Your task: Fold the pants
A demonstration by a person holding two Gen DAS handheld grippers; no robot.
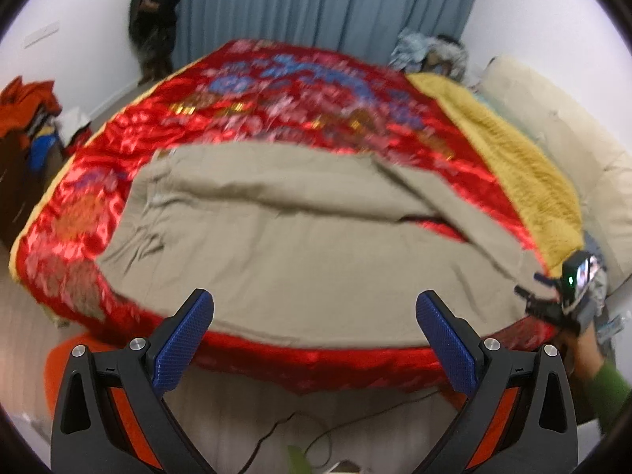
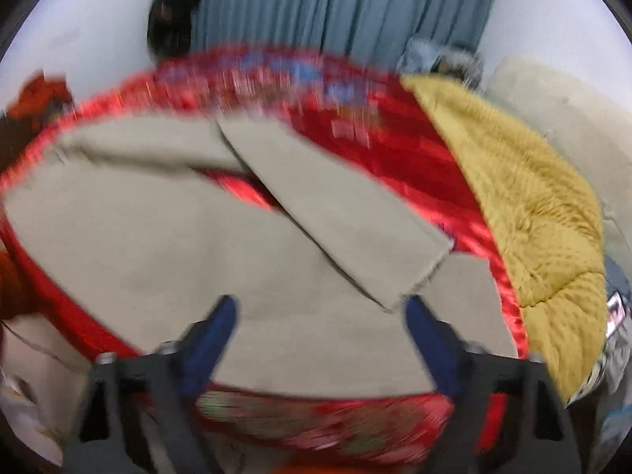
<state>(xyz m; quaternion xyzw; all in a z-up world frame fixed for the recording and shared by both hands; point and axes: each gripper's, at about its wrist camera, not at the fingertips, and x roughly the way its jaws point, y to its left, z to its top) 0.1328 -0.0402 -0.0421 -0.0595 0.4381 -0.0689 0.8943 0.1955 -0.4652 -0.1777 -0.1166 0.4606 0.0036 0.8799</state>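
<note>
Your left gripper (image 1: 314, 330) is spread wide and empty at the bed's near edge; your right gripper (image 2: 320, 335) gapes wide over the cloth, holding nothing. Khaki pants (image 1: 284, 245) lie lengthwise left to right on the red satin quilt (image 1: 276, 91), waist left, legs splayed rightward. Beyond: yellow blanket (image 1: 509, 150), blue curtain (image 1: 316, 4).
</note>
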